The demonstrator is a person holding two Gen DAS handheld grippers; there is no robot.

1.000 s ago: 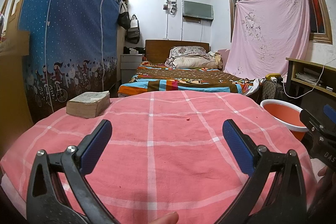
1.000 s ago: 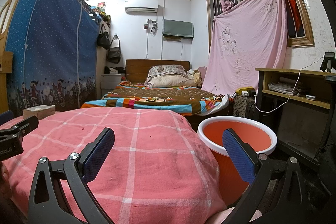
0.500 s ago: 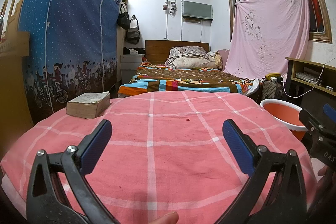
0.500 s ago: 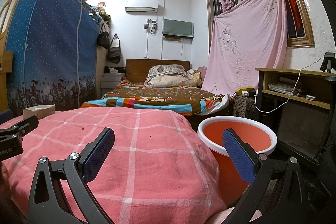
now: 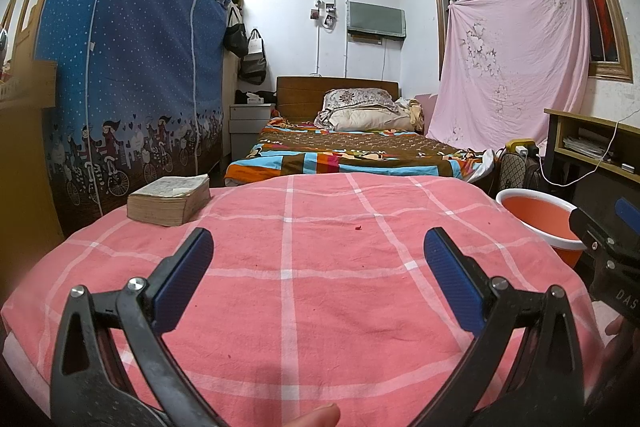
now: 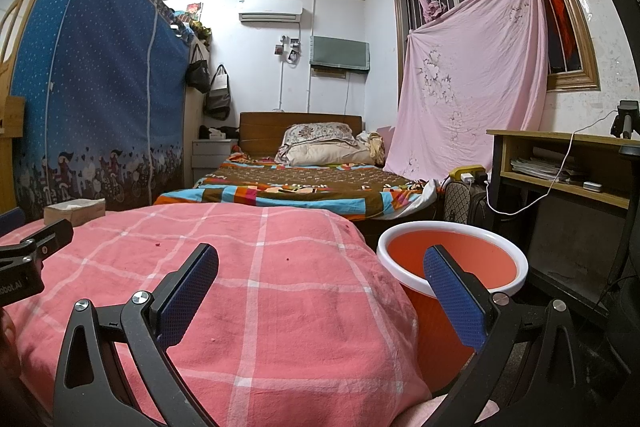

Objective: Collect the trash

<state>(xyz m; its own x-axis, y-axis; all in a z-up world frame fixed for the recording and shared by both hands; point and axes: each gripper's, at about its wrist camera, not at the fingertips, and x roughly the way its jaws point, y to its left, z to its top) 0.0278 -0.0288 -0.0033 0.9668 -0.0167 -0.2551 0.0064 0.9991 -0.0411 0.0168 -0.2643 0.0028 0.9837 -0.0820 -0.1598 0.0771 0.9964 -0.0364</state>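
Trash: tiny red crumb [image 5: 357,227] on my pink checked cloth [image 5: 320,287], mid-surface, ahead of my left gripper [image 5: 318,263].
Handling: likely light, loose; I pinch from above with fingertips.
Bin: orange bucket [image 6: 452,259] beside cloth.
Grippers: left and right gripper [image 6: 320,267] spread wide, empty.

The bedspread [image 5: 320,287] was salmon pink with a white windowpane check. The bucket [image 6: 452,267] was orange with a white rim. The wardrobe cover [image 5: 132,67] was blue with white dots and a border of cartoon cyclists. The hanging sheet [image 5: 516,67] was pale pink with a faint floral print. The far quilt [image 5: 344,155] showed brown, turquoise and orange patches. The finger pads [image 5: 182,279] were dark blue on black arms.
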